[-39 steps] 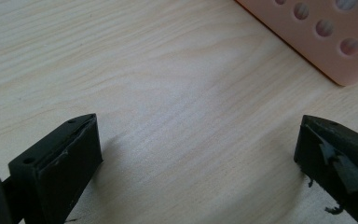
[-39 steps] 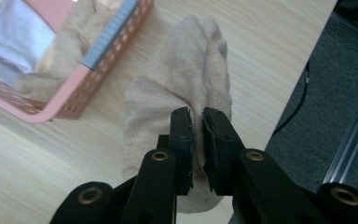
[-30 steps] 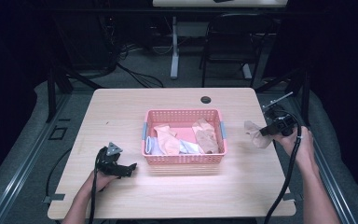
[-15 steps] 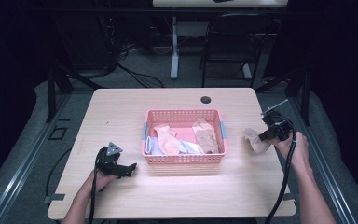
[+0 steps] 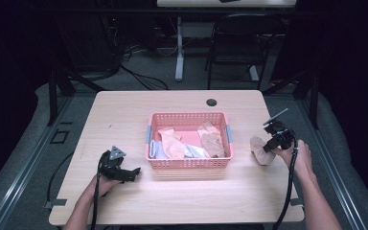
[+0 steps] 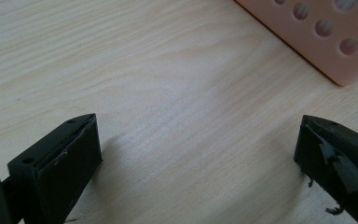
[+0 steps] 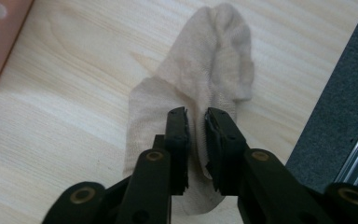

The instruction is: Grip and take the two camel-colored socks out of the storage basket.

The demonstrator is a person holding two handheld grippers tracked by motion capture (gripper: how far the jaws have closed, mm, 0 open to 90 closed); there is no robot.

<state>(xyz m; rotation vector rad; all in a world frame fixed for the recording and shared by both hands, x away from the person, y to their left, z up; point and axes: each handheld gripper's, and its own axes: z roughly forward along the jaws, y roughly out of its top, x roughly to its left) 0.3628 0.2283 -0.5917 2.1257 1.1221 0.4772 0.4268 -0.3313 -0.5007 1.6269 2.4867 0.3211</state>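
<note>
At the right of the high view, the right gripper (image 5: pixel 270 145) has its jaws nearly together on a fold of the beige sock (image 5: pixel 260 150), having just eased apart slightly; the sock lies on the table (image 5: pixel 124 110) right of the pink basket (image 5: pixel 189 164); lower left, the left gripper (image 5: pixel 133 173) rests spread wide, holding nothing; no writing is readable.

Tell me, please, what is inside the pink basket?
The pink basket holds several socks: orange, beige, and pale blue or grey ones. They overlap, so anything under them, and most of the basket floor, is hidden.

No legible text, label or number.
</note>
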